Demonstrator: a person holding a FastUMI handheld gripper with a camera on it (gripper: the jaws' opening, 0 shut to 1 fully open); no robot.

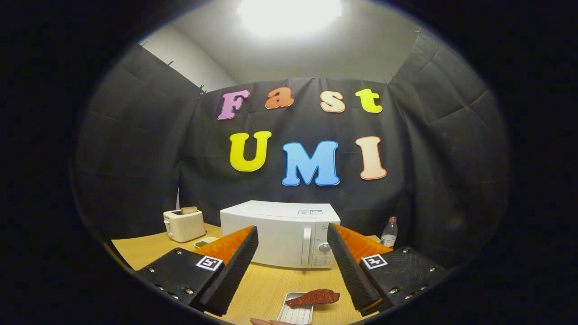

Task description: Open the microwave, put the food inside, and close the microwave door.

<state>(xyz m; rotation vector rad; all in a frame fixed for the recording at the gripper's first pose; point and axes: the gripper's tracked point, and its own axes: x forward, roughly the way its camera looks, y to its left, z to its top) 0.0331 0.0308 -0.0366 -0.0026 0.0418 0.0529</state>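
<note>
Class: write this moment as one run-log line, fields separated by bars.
gripper: jaws open, holding nothing | microwave: door shut, beyond jaws | food: on tray, between jaws | step: door not yet opened

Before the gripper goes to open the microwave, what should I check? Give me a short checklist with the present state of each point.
1. Microwave door closed, so opening comes first: ok.
2. Door handle in sight, beyond the fingers: ok.
3. Gripper open and holding nothing: ok.
4. Food lying on the small tray, between the fingers and nearer than the microwave: ok.
5. Table bare between tray and microwave: ok.
6. Door's swing free of the toaster and bottle: cannot tell, since the hinge side is not clear.
</note>
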